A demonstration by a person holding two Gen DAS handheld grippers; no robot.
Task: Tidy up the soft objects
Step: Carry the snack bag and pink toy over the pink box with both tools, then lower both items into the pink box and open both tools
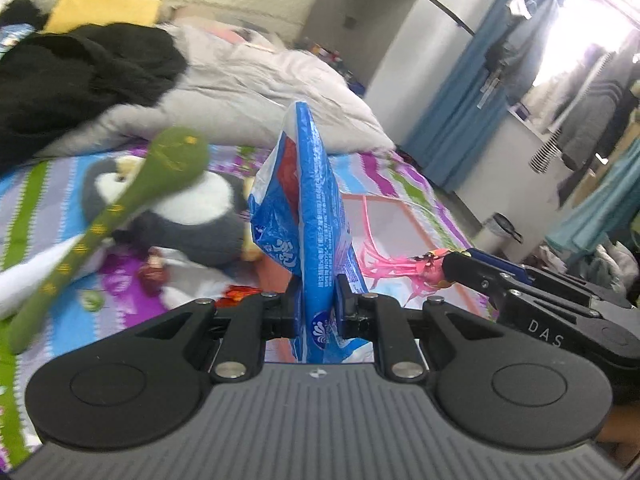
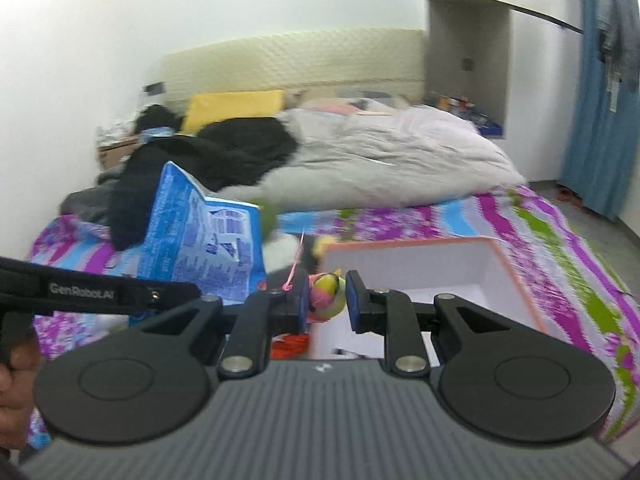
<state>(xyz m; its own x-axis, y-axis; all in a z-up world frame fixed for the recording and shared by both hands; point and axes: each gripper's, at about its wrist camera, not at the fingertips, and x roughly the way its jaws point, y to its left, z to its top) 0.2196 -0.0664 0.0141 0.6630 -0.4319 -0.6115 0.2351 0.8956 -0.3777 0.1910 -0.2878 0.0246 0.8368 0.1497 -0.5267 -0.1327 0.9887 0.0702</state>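
Observation:
My left gripper [image 1: 318, 300] is shut on a blue plastic packet [image 1: 308, 208], which stands on edge above its jaws. The same packet [image 2: 200, 240] shows in the right wrist view, above the left gripper [image 2: 192, 292]. My right gripper [image 2: 327, 300] is shut on a small doll [image 2: 326, 294] in pink, yellow and green. Its pink hair [image 1: 392, 268] trails from the right gripper [image 1: 446, 264] in the left wrist view. A white box with an orange rim [image 2: 412, 244] lies open on the bed just beyond the right gripper. A long green plush snake [image 1: 172, 160] and a penguin plush [image 1: 188, 212] are at the left.
The bed has a striped purple, blue and green sheet [image 2: 560, 248]. A grey duvet [image 2: 392, 160], black clothing [image 2: 224, 152] and a yellow pillow [image 2: 236, 108] lie at its far end. Small red items [image 1: 152, 274] lie near the penguin. A blue curtain [image 1: 472, 92] and hanging clothes [image 1: 592, 112] are on the right.

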